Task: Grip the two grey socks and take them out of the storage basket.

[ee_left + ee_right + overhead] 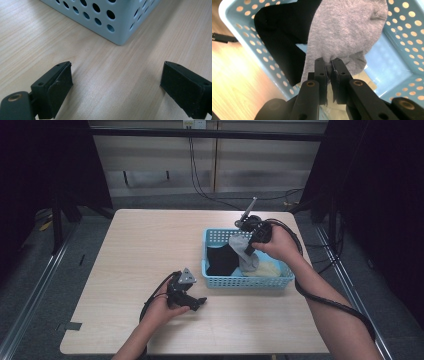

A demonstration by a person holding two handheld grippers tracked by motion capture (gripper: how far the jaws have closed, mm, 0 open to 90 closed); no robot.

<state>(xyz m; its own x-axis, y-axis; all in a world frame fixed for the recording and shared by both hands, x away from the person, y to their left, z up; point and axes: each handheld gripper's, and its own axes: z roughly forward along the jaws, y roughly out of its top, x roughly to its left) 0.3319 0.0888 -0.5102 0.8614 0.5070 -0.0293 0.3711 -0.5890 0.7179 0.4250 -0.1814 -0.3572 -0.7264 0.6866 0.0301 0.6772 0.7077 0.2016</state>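
A grey sock (pixel 347 32) hangs from my right gripper (pixel 329 63), whose jaws are shut on its edge above the light-blue perforated basket (pixel 244 40). From the high view the grey sock (pixel 244 252) dangles into the basket (pixel 245 281), with my right gripper (pixel 248 251) over the basket's far right part. A black sock (pixel 222 260) lies in the basket's left half and a pale yellow cloth (pixel 265 268) at its right. My left gripper (pixel 199 302) rests low over the table in front of the basket's near left corner, jaws wide apart (pixel 116 80) and holding nothing.
The wooden table (pixel 145 240) has bare room to the left of and behind the basket. A basket corner (pixel 120 37) stands just ahead of my left jaws. Cables trail from both grippers; dark curtains and rails flank the table.
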